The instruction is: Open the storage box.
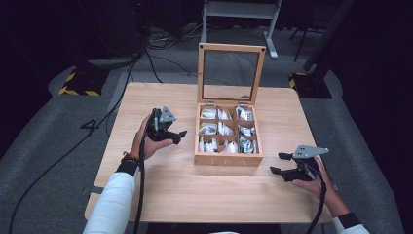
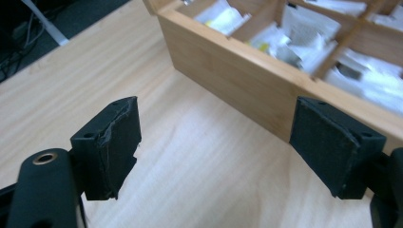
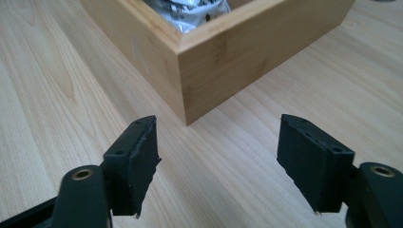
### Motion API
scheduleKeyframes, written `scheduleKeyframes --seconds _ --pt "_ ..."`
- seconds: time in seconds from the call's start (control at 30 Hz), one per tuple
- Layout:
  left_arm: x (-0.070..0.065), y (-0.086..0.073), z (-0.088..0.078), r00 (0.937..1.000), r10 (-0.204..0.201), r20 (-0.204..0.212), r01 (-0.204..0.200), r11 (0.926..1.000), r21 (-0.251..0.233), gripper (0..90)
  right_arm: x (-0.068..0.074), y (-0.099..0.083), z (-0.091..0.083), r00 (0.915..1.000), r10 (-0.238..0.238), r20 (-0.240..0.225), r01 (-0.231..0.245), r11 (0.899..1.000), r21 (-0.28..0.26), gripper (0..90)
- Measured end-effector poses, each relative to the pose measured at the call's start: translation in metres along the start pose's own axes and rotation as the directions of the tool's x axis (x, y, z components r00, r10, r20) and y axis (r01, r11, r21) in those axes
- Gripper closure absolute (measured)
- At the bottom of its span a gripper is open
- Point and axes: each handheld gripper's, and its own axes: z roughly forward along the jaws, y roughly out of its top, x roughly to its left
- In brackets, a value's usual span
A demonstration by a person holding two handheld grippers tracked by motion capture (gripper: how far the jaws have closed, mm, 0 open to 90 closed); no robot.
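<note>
A person in white long sleeves with dark cuffs, a beaded bracelet (image 1: 129,158) on the left wrist, grips two black handheld tools. The left gripper (image 1: 180,135) and the right gripper (image 1: 278,163) each carry a grey three-cornered plate with small dark screws, and a black cable trails from each. Their square black pads (image 2: 117,145) are scuffed, ragged at the edges, beside brass-ringed screw holes.

A box (image 1: 229,158) stands on the table (image 1: 160,190), right of centre, its lid (image 1: 230,73) upright behind it. Packets (image 1: 218,129) lie in its compartments. The left gripper (image 1: 181,135) hangs left of the box, the right gripper (image 1: 278,163) near its front right corner.
</note>
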Motion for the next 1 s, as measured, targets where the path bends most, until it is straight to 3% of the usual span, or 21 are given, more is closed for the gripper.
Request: scheduleKeyframes --seconds 0.1,0.2,0.4,0.53,0.6,0.7,0.83,0.9,1.0 --pt "-0.007 -0.011 -0.005 0.9999 0.012 0.005 -0.012 0.9997 0.021 18.0 0.002 0.011 -0.003 0.9991 -0.030 0.031 0.030 1.000 0.002 33.4" --pt "-0.015 -0.023 -0.008 0.9994 0.036 0.005 -0.036 0.9976 0.059 18.0 0.002 0.017 -0.005 0.9987 -0.040 0.030 0.041 0.999 -0.011 34.3" --pt "-0.029 -0.044 -0.016 0.9992 0.013 0.038 -0.016 0.9971 0.074 17.6 0.000 0.034 -0.008 0.9984 -0.040 0.041 0.042 0.998 -0.054 36.1" --pt "-0.037 -0.056 -0.019 0.9984 0.025 0.050 -0.029 0.9946 0.099 17.9 -0.001 0.047 -0.006 0.9936 -0.079 0.080 0.084 0.995 -0.058 37.0" --pt "-0.041 -0.062 -0.021 0.9983 0.027 0.052 -0.033 0.9937 0.107 17.9 -0.003 0.053 -0.004 0.9945 -0.077 0.071 0.081 0.994 -0.067 37.2" --pt "-0.044 -0.067 -0.024 0.9962 0.006 0.087 -0.017 0.9920 0.125 17.9 -0.003 0.063 -0.003 0.9957 -0.071 0.060 0.077 0.993 -0.089 37.6" --pt "-0.049 -0.070 -0.032 0.9978 0.019 0.064 -0.025 0.9946 0.101 17.4 0.001 0.077 0.002 0.9967 -0.069 0.041 0.074 0.990 -0.118 38.9" --pt "-0.053 -0.074 -0.031 0.9970 0.047 0.062 -0.055 0.9906 0.125 17.4 0.005 0.085 0.010 0.9961 -0.082 0.032 0.085 0.989 -0.118 39.1" --pt "-0.056 -0.077 -0.033 0.9967 0.046 0.067 -0.055 0.9904 0.127 17.8 0.007 0.089 0.015 0.9967 -0.081 0.011 0.082 0.989 -0.120 39.2"
